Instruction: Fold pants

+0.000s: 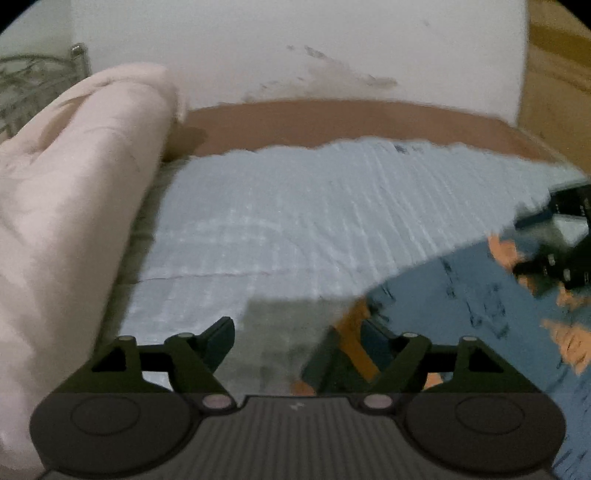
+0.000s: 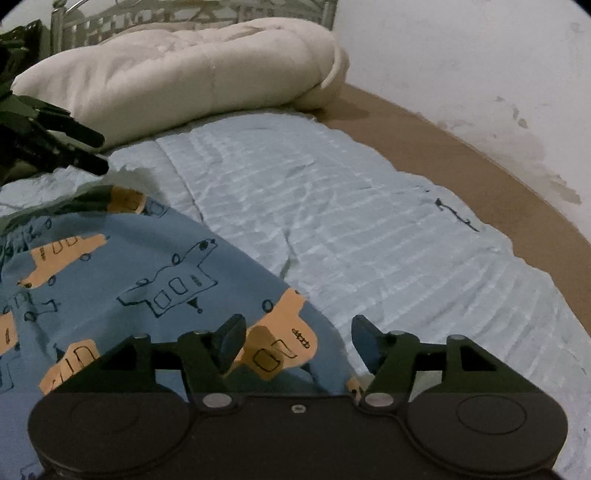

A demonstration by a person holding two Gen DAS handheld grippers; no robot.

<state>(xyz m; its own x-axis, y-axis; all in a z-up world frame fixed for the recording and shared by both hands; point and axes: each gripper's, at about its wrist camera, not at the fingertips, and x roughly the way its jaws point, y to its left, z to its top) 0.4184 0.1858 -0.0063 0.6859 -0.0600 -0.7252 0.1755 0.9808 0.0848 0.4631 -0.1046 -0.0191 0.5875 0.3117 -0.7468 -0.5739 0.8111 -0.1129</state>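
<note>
The pants (image 2: 110, 266) are blue with orange and outlined vehicle prints and lie on a light blue quilted cover (image 2: 332, 221). In the right wrist view my right gripper (image 2: 297, 343) is open, its jaws standing over the pants' near edge. In the left wrist view my left gripper (image 1: 297, 341) is open, with the pants (image 1: 472, 295) to its right and partly under its right finger. The left gripper also shows in the right wrist view (image 2: 92, 151) above the pants' far corner. The right gripper shows blurred at the right edge of the left wrist view (image 1: 554, 254).
A rolled cream comforter (image 2: 192, 77) lies at the head of the bed, in front of a metal headboard (image 2: 192, 11). A brown mattress edge (image 2: 461, 155) runs along a stained white wall (image 2: 480, 66).
</note>
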